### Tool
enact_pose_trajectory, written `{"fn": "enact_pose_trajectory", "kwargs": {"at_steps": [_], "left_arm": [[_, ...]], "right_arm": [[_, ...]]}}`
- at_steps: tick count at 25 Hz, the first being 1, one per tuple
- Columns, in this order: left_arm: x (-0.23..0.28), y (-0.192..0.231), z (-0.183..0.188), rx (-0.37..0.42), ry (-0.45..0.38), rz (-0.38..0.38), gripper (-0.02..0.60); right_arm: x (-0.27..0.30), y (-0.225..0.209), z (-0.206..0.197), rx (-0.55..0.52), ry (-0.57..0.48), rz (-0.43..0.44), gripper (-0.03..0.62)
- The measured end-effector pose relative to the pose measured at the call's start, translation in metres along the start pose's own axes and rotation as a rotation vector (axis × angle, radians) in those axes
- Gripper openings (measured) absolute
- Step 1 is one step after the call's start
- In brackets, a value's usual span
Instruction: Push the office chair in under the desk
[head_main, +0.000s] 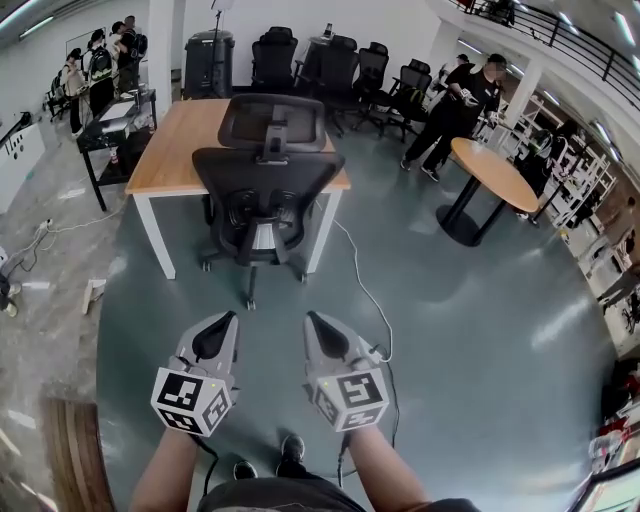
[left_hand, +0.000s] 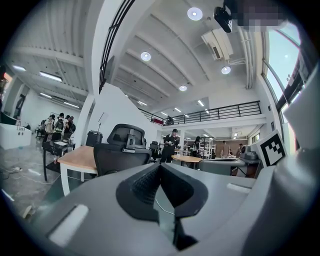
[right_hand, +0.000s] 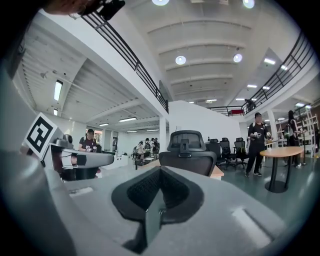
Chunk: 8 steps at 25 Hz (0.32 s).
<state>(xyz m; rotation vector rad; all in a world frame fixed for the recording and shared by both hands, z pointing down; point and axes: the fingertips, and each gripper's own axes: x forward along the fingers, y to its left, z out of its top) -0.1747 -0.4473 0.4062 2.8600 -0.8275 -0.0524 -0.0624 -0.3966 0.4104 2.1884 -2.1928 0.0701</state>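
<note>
A black mesh office chair (head_main: 265, 190) with a headrest stands at the near edge of a wooden desk (head_main: 170, 150) on white legs, its back towards me. Both grippers hover over the grey floor, short of the chair and apart from it. My left gripper (head_main: 228, 318) is shut with nothing in it, and so is my right gripper (head_main: 312, 318). In the left gripper view the chair (left_hand: 122, 150) and desk (left_hand: 80, 157) lie ahead beyond the gripper (left_hand: 160, 166). The right gripper view shows the chair (right_hand: 187, 152) straight ahead past the gripper (right_hand: 160, 169).
A white cable (head_main: 365, 290) runs over the floor from the desk to my right side. A round wooden table (head_main: 490, 175) stands at the right, with a person in black (head_main: 455, 110) behind it. Spare black chairs (head_main: 340, 60) line the back wall. A black cart (head_main: 115, 130) stands left of the desk.
</note>
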Motion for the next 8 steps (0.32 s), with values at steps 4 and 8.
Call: {"fn": "enact_pose_trajectory", "kwargs": {"at_steps": [4, 8], "left_arm": [[-0.005, -0.002, -0.003, -0.011, 0.009, 0.009, 0.018], [-0.008, -0.008, -0.007, -0.006, 0.008, 0.005, 0.018]], "right_arm": [[-0.007, 0.003, -0.002, -0.004, 0.011, 0.004, -0.009], [-0.014, 0.003, -0.006, -0.01, 0.012, 0.004, -0.009]]}}
